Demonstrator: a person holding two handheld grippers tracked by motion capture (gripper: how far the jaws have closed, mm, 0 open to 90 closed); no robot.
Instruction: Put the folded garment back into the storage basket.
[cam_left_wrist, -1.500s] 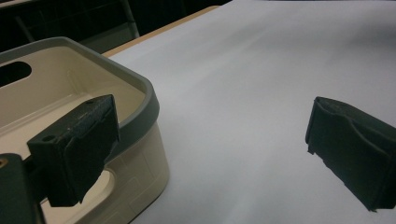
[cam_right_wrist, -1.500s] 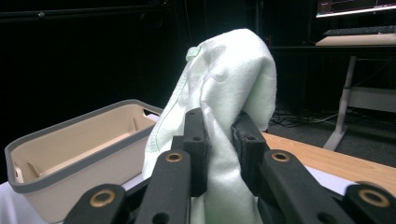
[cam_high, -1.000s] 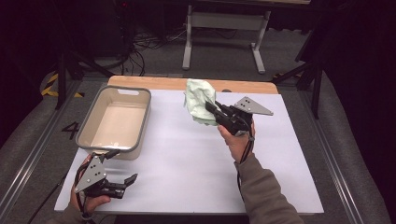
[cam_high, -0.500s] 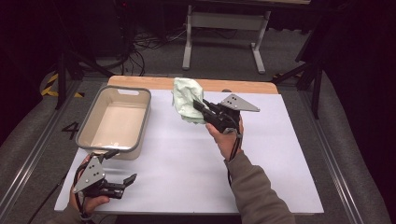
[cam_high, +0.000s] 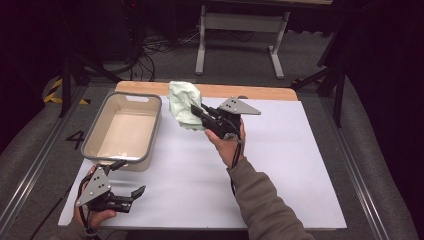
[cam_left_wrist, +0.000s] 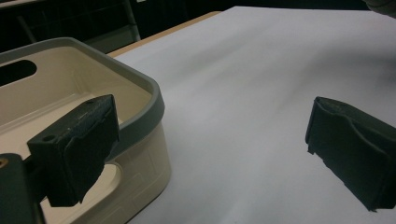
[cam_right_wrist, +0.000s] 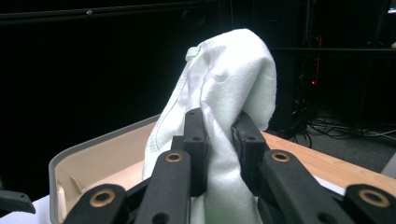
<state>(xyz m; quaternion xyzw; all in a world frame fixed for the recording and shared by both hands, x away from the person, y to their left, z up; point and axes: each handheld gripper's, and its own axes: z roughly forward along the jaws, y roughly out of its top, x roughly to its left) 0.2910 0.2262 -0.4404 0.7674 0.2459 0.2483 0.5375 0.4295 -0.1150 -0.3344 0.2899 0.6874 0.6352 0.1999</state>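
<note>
The right gripper (cam_high: 198, 111) has its black jaws pinched tight on a crumpled pale green cloth (cam_high: 183, 104), which bunches up above the pads (cam_right_wrist: 196, 140) and hangs clear of the white-covered table (cam_high: 280, 150), at its far side. The cloth sits just right of the beige plastic tub with a grey rim (cam_high: 155, 122). At the near left corner, the left gripper (cam_high: 131, 192) rests with jaws spread wide and nothing between them, beside the tub's near end.
</note>
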